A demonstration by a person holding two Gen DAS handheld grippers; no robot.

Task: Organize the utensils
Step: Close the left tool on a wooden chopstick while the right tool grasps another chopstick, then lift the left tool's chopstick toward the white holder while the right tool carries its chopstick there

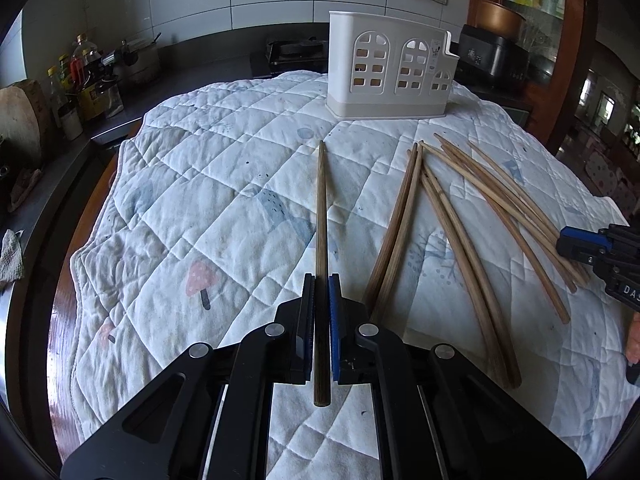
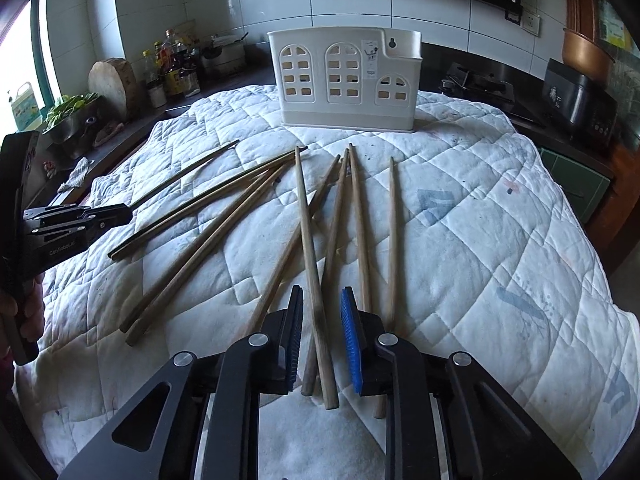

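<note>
Kitchen counter w/ a quilted white mat point(image 1: 208, 184) spreading across it, white utensil caddy point(image 1: 390, 74) standing upright at the far edge. Left gripper point(image 1: 321, 280) is clamping one dark chopstick point(image 1: 321, 216), tip pointing toward the caddy. Right gripper point(image 2: 322, 294) is sitting narrow over the loose chopstick pile point(image 2: 256, 216), a pale chopstick point(image 2: 310, 256) btwn its jaws, pads not touching it.
</note>
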